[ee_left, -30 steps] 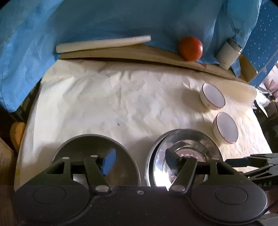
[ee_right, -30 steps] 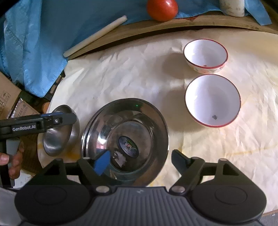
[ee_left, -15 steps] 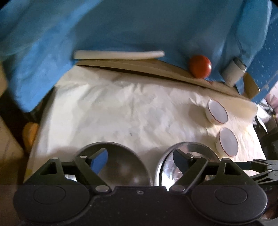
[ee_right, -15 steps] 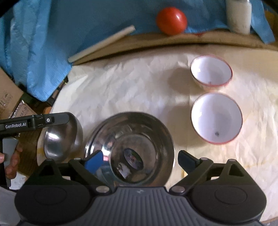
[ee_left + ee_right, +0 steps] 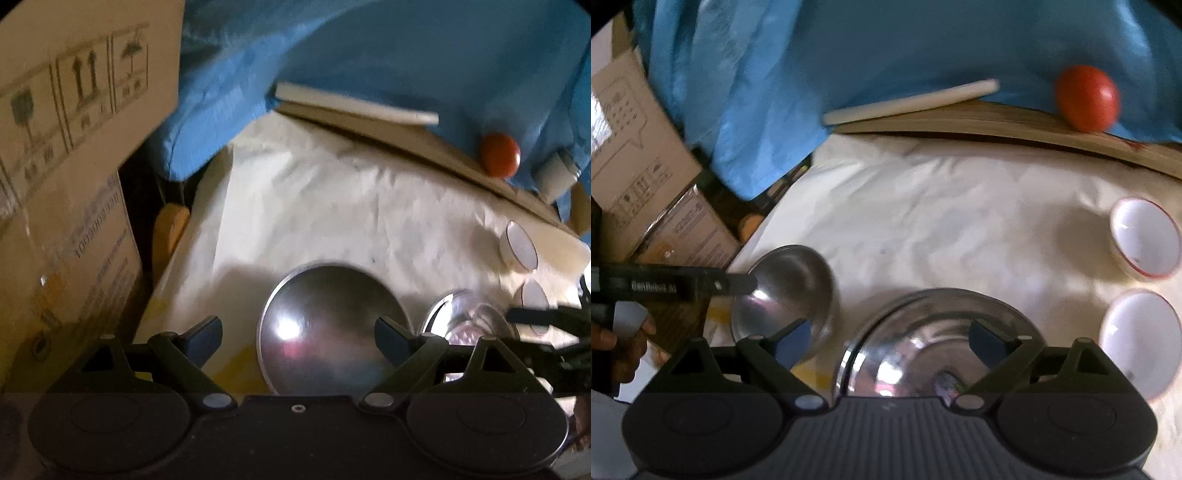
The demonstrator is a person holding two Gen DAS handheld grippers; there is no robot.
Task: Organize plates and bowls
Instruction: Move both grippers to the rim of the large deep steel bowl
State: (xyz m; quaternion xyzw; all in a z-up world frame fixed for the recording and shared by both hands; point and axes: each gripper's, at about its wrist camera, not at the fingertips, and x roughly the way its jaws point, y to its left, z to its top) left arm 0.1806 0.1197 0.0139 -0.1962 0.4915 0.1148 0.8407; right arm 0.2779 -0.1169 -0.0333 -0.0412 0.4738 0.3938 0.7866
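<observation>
Hovering low over the near edge of the paper-covered table [image 5: 923, 221], both grippers stood with jaws spread wide and nothing between them. Left gripper [image 5: 298, 338] framed the small steel bowl [image 5: 332, 328], fingertips apart from its rim on either side; that bowl sat near the table's left edge, its inside bare. Right gripper [image 5: 891, 339] hung above the large steel bowl [image 5: 938, 343], which rested at the near edge just right of the small one; only reflections showed inside. Further right, two white red-rimmed bowls [image 5: 1141, 339] [image 5: 1145, 236] sat one behind the other near the right edge, well apart from the steel pair; a dark speck could not be confirmed. Open paper lay across the middle. At the far edge: a wooden board [image 5: 997, 122], a pale rod [image 5: 912, 101], a red tomato [image 5: 1086, 98], blue cloth [image 5: 849, 44]. Cardboard boxes [image 5: 74, 184] crowded the left side.
</observation>
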